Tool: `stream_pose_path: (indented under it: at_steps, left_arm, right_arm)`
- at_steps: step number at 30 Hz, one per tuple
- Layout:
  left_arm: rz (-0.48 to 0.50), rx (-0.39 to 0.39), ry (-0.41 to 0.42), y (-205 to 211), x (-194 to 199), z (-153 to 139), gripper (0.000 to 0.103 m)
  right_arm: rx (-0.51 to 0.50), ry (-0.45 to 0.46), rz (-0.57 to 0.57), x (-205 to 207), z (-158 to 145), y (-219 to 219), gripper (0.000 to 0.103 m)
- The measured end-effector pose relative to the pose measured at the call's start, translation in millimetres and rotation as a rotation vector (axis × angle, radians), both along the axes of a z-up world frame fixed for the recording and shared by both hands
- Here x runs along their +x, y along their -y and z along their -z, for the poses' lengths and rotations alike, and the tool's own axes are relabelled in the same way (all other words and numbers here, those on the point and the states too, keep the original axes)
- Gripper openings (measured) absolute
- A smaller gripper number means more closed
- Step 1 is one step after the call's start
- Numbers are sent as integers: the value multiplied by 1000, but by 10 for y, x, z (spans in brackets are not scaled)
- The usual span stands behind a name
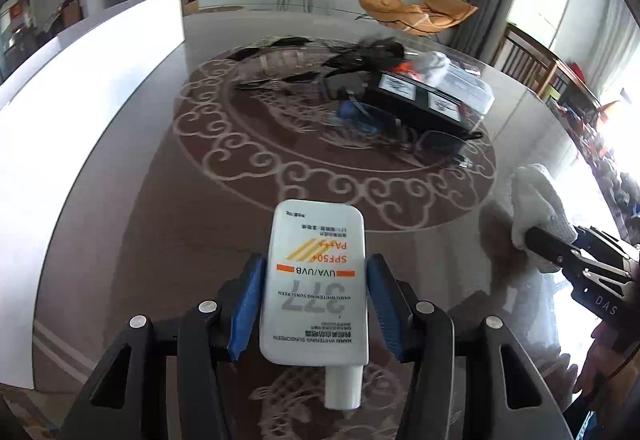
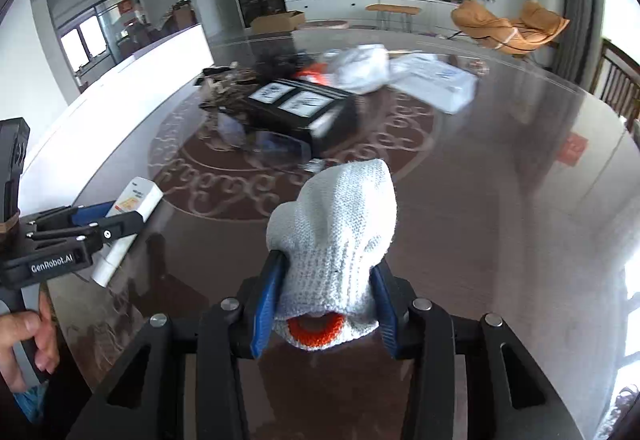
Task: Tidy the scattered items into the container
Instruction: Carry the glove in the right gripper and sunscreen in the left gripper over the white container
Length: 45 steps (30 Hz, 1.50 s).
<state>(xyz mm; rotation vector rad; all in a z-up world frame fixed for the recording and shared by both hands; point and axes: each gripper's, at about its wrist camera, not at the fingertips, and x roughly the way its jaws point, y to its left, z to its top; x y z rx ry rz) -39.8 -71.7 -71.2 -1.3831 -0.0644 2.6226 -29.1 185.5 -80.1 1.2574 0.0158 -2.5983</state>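
A white sunscreen tube with orange stripes lies cap toward the camera between the blue pads of my left gripper, which is shut on it above the table. The right wrist view shows that same gripper and the sunscreen tube at the left. My right gripper is shut on a white knitted glove with an orange cuff; the glove also shows at the right edge of the left wrist view. A black box with two white labels sits blurred mid-table, a clear plastic piece in front of it.
The dark glass table has a pale scroll pattern and a rounded edge. White plastic bags and dark clutter lie behind the black box. A hand grips the left gripper's handle. Wooden chairs stand at the right.
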Motion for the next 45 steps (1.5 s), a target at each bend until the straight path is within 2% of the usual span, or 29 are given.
stream_pose_path:
  at_steps: [4, 7, 10, 13, 15, 17, 19, 31, 32, 33, 34, 35, 38, 41, 45]
  left_arm:
    - [12, -26, -13, -285, -138, -6, 52]
    - [11, -30, -3, -286, -135, -21, 56]
    - [15, -66, 6, -253, -93, -8, 73]
    - [15, -77, 2, -221, -75, 15, 74]
    - [15, -88, 5, -219, -87, 26, 75]
    - [22, -110, 8, -253, -103, 50, 81]
    - [30, -125, 21, -295, -114, 94, 103]
    - [5, -133, 84, -299, -169, 91, 103]
    - [13, -133, 85, -301, -161, 79, 101]
    - [24, -131, 75, -304, -140, 49, 85]
    - [33, -128, 61, -307, -113, 6, 54]
    - [36, -119, 54, -299, -94, -29, 51]
    - [24, -37, 49, -229, -16, -92, 51]
    - [29, -6, 35, -183, 101, -174, 51]
    - [17, 53, 47, -55, 207, -180, 51]
  right_arm:
    - [-11, 13, 87, 53, -48, -650, 48]
    - [-62, 41, 112, 37, -46, -859, 55]
    - [13, 28, 102, 90, -69, -718, 62]
    - [115, 13, 99, 57, -2, -505, 64]
    - [121, 8, 119, 21, 24, -450, 65]
    - [111, 10, 129, 16, 30, -461, 65]
    - [115, 8, 134, 19, 35, -461, 66]
    - [104, 10, 139, 47, 9, -508, 66]
    - [85, 8, 146, 54, -4, -532, 66]
    - [54, 6, 153, 65, -21, -568, 58]
    - [25, 1, 160, 87, -38, -604, 44]
    - [16, -4, 168, 110, -48, -626, 44]
    - [-11, -15, 191, 207, -87, -677, 39]
    - [-76, -16, 192, 321, -165, -684, 39]
    - [-105, 2, 156, 441, -197, -527, 39]
